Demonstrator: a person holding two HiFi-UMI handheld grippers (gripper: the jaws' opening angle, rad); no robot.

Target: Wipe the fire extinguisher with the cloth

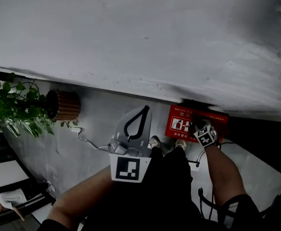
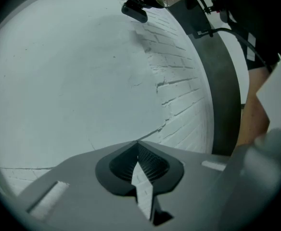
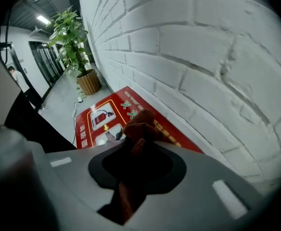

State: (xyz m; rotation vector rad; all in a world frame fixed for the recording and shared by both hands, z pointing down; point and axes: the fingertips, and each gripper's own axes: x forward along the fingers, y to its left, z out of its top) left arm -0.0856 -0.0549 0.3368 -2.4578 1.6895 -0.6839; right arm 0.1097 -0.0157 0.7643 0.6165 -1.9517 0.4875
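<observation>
Fingers (image 3: 198, 172) of the right gripper (image 3: 139, 148) pinch a bunched, fuzzy rust-brown cloth (image 3: 141, 121).

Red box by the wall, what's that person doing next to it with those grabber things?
A person stands at a white brick wall with a gripper in each hand. The right gripper pinches a brown cloth close to the red box with fire extinguisher pictures at the wall's foot. The left gripper is shut, empty, and faces the bare wall. No extinguisher itself is in view.
</observation>
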